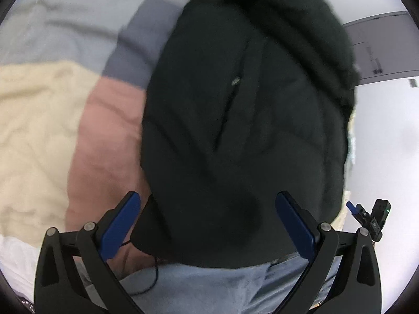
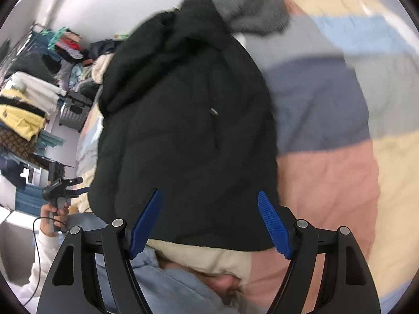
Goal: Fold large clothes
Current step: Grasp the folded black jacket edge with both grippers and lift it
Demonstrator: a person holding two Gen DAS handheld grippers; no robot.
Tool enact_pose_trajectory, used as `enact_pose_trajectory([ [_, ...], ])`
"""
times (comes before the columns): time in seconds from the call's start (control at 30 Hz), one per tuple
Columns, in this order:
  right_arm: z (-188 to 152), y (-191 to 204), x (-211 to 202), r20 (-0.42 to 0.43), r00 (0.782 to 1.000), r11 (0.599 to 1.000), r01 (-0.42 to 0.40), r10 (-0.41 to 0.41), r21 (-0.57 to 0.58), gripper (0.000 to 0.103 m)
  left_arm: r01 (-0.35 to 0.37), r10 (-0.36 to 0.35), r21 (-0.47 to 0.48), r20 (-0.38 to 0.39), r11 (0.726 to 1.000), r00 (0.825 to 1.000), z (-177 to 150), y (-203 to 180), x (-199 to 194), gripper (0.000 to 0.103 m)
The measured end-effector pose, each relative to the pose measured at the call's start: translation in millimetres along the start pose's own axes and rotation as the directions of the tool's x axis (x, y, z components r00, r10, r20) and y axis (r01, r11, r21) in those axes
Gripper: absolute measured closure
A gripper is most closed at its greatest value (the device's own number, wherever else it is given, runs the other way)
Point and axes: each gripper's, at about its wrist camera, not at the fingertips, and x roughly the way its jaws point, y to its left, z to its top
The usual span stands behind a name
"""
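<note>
A large black padded jacket [image 1: 235, 120] lies folded on a bed with a colour-block cover; it also fills the middle of the right wrist view [image 2: 183, 130]. A small zipper pull [image 2: 213, 111] shows on its front. My left gripper [image 1: 208, 198] is open, its blue fingers either side of the jacket's near edge, holding nothing. My right gripper [image 2: 209, 196] is open too, over the jacket's near edge. The left gripper also shows in the right wrist view [image 2: 65, 183], held in a hand. The right gripper shows small in the left wrist view [image 1: 352, 206].
The bed cover [image 2: 327, 170] has pink, cream, grey and blue patches. A grey garment [image 2: 248, 7] lies beyond the jacket. A rack of stacked clothes [image 2: 26, 104] and a grey suitcase [image 2: 74, 110] stand at the left. The person's light blue jeans [image 1: 209, 287] are at the bottom.
</note>
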Motion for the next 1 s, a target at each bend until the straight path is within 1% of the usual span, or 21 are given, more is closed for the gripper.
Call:
enact_pose_trajectory([
  [0.03, -0.2, -7.9, 5.8, -0.016, 1.0, 1.0, -0.006, 0.006, 0.017, 0.026, -0.006, 0.006, -0.012, -0.014, 1.0, 1.0, 0.2, 2.5, 9.0, 0.001],
  [0.07, -0.9, -15.9, 12.7, -0.032, 0.999, 1.0, -0.006, 0.007, 0.029, 0.022, -0.002, 0.001, -0.024, -0.03, 1.0, 1.0, 0.4, 5.2, 18.4, 0.001],
  [0.1, -1.7, -23.2, 19.6, -0.047, 0.999, 0.999, -0.002, 0.003, 0.037, 0.021, 0.005, -0.006, -0.035, -0.047, 0.999, 0.999, 0.8, 7.6, 27.1, 0.001],
  [0.17, 0.2, -31.9, 29.4, -0.068, 0.998, 0.999, -0.002, 0.006, 0.054, 0.021, 0.02, -0.024, -0.061, -0.069, 0.998, 0.997, 2.7, 10.1, 36.3, 0.001],
  [0.27, -1.2, -43.7, 52.4, -0.118, 0.993, 0.998, -0.006, 0.013, 0.061, 0.021, 0.017, -0.022, -0.061, -0.078, 0.998, 0.997, 6.5, 6.9, 41.6, 0.0],
  [0.33, 0.0, -49.4, 63.1, -0.141, 0.989, 0.996, -0.03, 0.041, 0.08, 0.02, 0.023, -0.03, -0.078, -0.089, 0.997, 0.996, 6.5, 8.4, 47.5, 0.0],
  [0.4, 3.3, -52.6, 70.3, -0.147, 0.984, 0.991, -0.082, 0.097, 0.105, 0.02, 0.038, -0.047, -0.089, -0.104, 0.995, 0.993, 5.8, 8.2, 53.8, 0.0],
  [0.43, 4.8, -51.1, 71.4, -0.148, 0.982, 0.989, -0.105, 0.12, 0.105, 0.02, 0.048, -0.058, -0.09, -0.108, 0.995, 0.992, 6.6, 8.8, 54.2, 0.0],
  [0.5, 7.9, -47.0, 71.4, -0.137, 0.976, 0.982, -0.159, 0.172, 0.098, 0.018, 0.109, -0.117, -0.083, -0.104, 0.991, 0.988, 6.7, 6.5, 54.7, 0.001],
  [0.53, 9.5, -42.1, 70.5, -0.134, 0.972, 0.979, -0.183, 0.193, 0.085, 0.018, 0.149, -0.156, -0.066, -0.102, 0.987, 0.983, 5.7, 3.2, 54.3, 0.001],
  [0.6, 11.3, -29.4, 65.7, -0.131, 0.969, 0.977, -0.206, 0.211, 0.044, 0.014, 0.202, -0.203, -0.016, -0.101, 0.979, 0.974, 1.4, -7.3, 52.7, 0.001],
  [0.67, 10.4, -23.7, 64.4, -0.139, 0.966, 0.976, -0.217, 0.216, 0.009, 0.011, 0.229, -0.227, 0.016, -0.099, 0.973, 0.969, -2.2, -15.1, 52.7, 0.001],
  [0.73, 6.3, -28.7, 68.4, -0.157, 0.964, 0.977, -0.215, 0.213, 0.004, 0.011, 0.237, -0.233, 0.027, -0.105, 0.971, 0.967, -4.7, -17.9, 55.4, 0.004],
  [0.83, 0.1, -39.9, 78.2, -0.195, 0.956, 0.976, -0.215, 0.219, 0.04, 0.012, 0.268, -0.262, 0.03, -0.125, 0.963, 0.957, -6.7, -21.4, 60.1, 0.014],
  [0.87, -0.8, -37.5, 78.3, -0.199, 0.955, 0.975, -0.22, 0.221, 0.031, 0.013, 0.278, -0.271, 0.041, -0.132, 0.96, 0.954, -8.3, -23.9, 60.2, 0.019],
  [0.93, -1.2, -26.3, 72.3, -0.207, 0.959, 0.979, -0.204, 0.194, -0.026, 0.021, 0.302, -0.29, 0.067, -0.143, 0.951, 0.946, -6.1, -29.8, 53.9, 0.025],
  [0.97, -1.1, -20.6, 67.1, -0.21, 0.961, 0.98, -0.192, 0.177, -0.051, 0.032, 0.309, -0.296, 0.081, -0.143, 0.948, 0.945, -8.1, -33.6, 52.7, 0.031],
  [1.0, -0.2, -15.2, 61.5, -0.211, 0.965, 0.982, -0.175, 0.156, -0.075, 0.053, 0.313, -0.298, 0.092, -0.142, 0.945, 0.944, -9.8, -37.3, 51.4, 0.038],
])
